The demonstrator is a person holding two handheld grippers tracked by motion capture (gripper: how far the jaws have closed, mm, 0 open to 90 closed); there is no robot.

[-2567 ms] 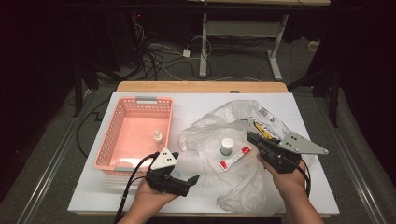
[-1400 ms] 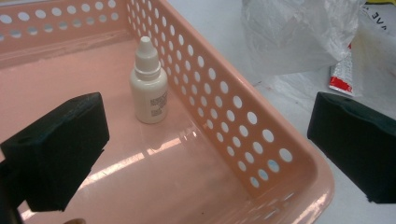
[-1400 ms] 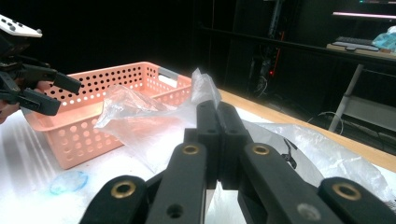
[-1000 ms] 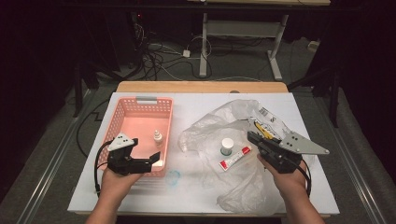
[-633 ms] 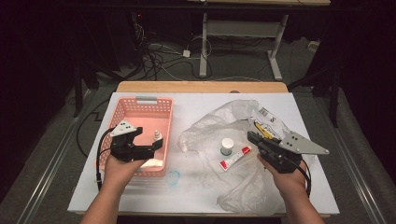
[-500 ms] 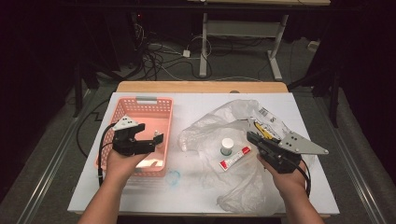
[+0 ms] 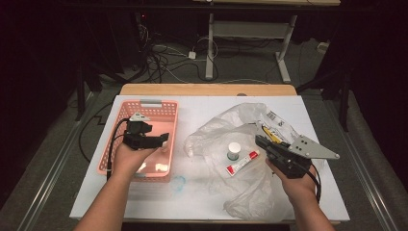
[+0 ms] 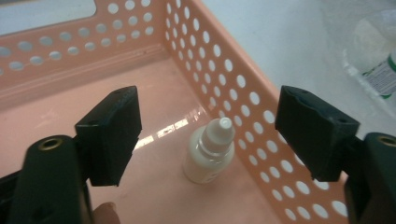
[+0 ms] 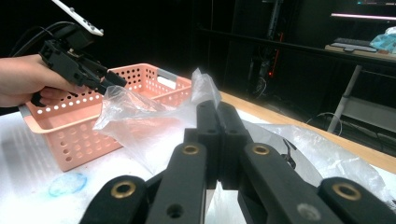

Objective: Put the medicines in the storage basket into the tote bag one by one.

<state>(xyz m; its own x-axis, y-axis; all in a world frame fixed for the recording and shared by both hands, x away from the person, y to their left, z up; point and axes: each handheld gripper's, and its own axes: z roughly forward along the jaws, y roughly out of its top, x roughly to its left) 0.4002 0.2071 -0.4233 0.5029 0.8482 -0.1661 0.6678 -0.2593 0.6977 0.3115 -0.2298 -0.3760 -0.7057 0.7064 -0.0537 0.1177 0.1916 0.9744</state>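
- Left claw (image 8: 208, 135) hangs over the pink basket (image 8: 243, 93), jaws apart and just been narrowing, gripping nothing.
- Dropper bottle (image 8: 211, 151) stands upright on the basket floor, below and between the jaws, near the side wall; apparently just set down.
- Right claw (image 9: 218, 140) clamped on clear plastic bag (image 9: 140, 126), likely pinning it open for unpacking.

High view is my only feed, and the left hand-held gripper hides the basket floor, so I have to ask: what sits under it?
Observer: A small white dropper bottle stands upright beside the pink basket's perforated wall.
Operator: Is it gripped yet?
Observer: No. The left hand-held gripper has just been closing its jaws, but they stand apart on either side of the bottle, not touching it.
Operator: And the right one?
Observer: The right hand-held gripper is shut, pinching the clear bag.
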